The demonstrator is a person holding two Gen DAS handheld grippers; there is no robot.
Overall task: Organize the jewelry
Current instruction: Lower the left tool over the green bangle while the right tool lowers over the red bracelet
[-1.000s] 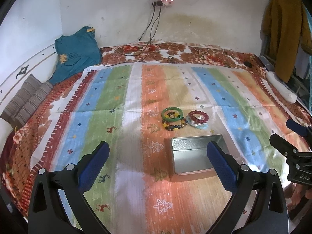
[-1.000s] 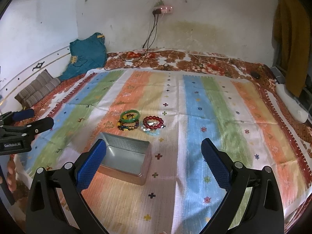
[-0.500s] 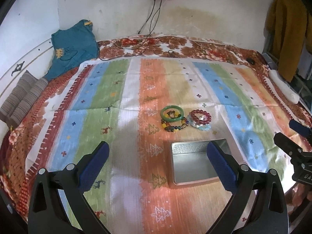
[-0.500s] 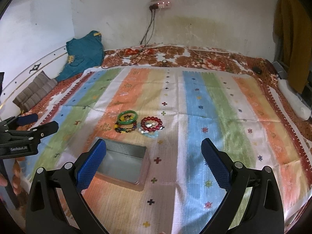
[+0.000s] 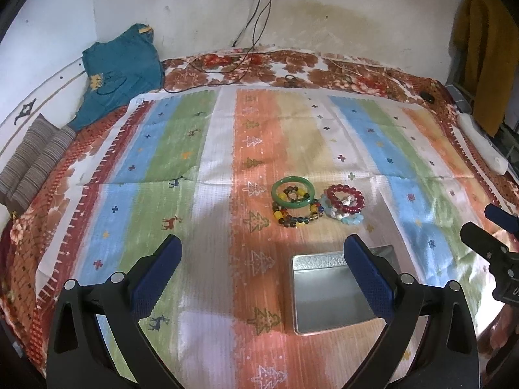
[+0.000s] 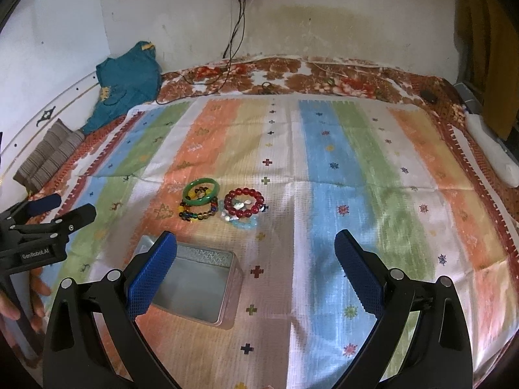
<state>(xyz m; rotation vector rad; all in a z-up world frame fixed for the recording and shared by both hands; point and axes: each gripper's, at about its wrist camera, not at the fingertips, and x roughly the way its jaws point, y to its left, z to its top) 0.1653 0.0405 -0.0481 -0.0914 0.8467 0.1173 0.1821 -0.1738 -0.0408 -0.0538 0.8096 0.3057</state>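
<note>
Several bracelets lie in a cluster on the striped mat: a green bangle (image 5: 293,192) (image 6: 200,190), a multicoloured bead bracelet (image 5: 296,216) (image 6: 197,212), a red bead bracelet (image 5: 344,198) (image 6: 244,202) and a pale blue one (image 5: 348,218) under it. An open silver tin box (image 5: 327,293) (image 6: 194,287) stands empty in front of them. My left gripper (image 5: 261,278) is open, above the mat left of the box. My right gripper (image 6: 256,275) is open, just right of the box. Both are empty.
The striped mat (image 5: 181,162) covers a floral bedspread (image 5: 292,68). A teal garment (image 5: 120,71) and a striped cushion (image 5: 32,165) lie at the back left. Cables (image 5: 249,42) hang from a wall socket. A white roll (image 5: 483,146) lies at the right edge.
Both grippers have moved up and slightly back, so the box and bracelets sit lower in both views. Both stay open and empty. The jewelry and box have not moved.
</note>
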